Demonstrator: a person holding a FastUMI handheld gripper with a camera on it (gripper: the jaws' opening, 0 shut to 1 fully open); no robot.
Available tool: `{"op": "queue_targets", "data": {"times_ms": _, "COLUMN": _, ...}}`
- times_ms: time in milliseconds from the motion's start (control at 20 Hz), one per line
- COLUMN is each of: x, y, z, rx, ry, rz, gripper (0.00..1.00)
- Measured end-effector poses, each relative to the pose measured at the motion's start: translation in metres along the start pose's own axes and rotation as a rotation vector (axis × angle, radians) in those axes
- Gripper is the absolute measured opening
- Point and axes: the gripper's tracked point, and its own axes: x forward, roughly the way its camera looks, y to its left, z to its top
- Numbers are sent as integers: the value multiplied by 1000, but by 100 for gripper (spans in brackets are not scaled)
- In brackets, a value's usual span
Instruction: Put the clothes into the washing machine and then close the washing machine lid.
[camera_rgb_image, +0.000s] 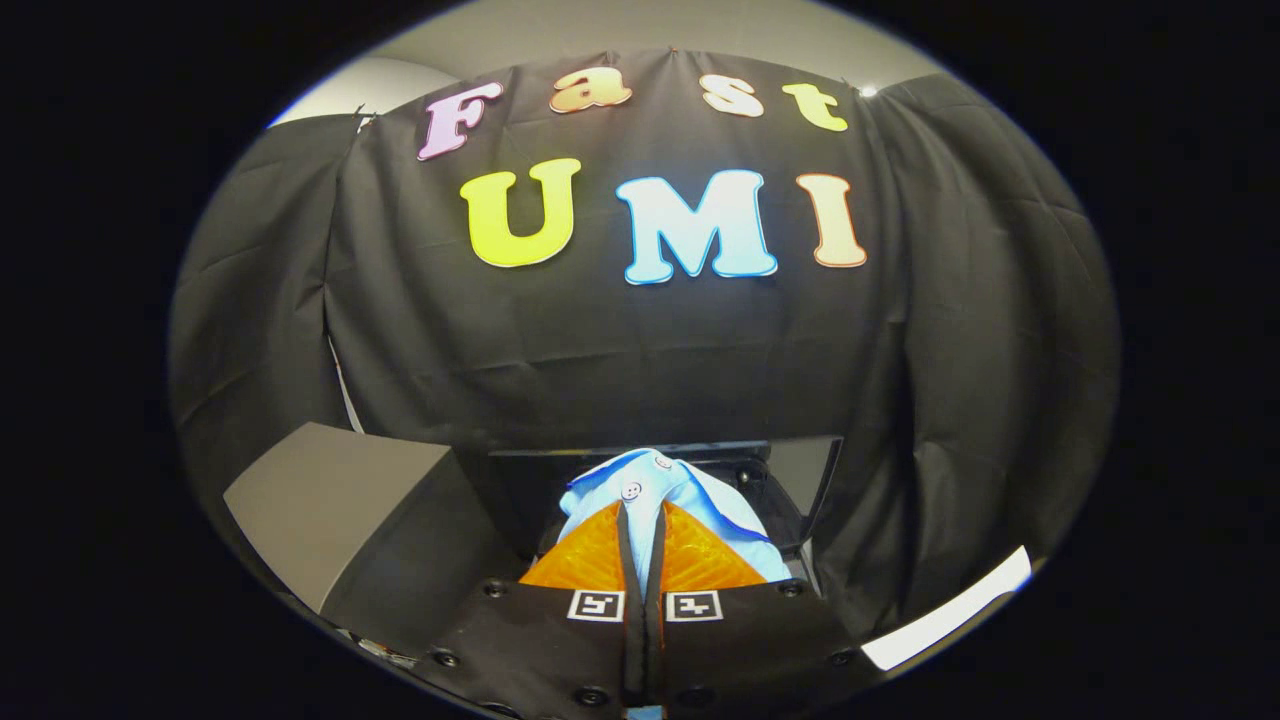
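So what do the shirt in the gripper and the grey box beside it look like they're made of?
The shirt: light blue woven cloth, likely cotton or a blend, matte, with soft folds and small white buttons. The gripper is shut on it, cloth pinched between both fingers. The box: hard and flat-faced with crisp edges, matte grey, probably painted metal or plastic; the look leaves that open.

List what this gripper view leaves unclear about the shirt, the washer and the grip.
- Light blue shirt: only a buttoned fold shows past the fingers; they hide the rest.
- Washing machine: only dark edges show behind the shirt; drum and lid position cannot be told.
- Gripper: fingers nearly together with cloth between them; grip depth is hidden.
- Grey box: its purpose is unclear.
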Motion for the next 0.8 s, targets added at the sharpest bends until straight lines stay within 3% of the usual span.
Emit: {"op": "queue_targets", "data": {"times_ms": 800, "x": 39, "y": -9, "z": -106, "rx": -40, "ry": 191, "rz": -21, "gripper": 2}}
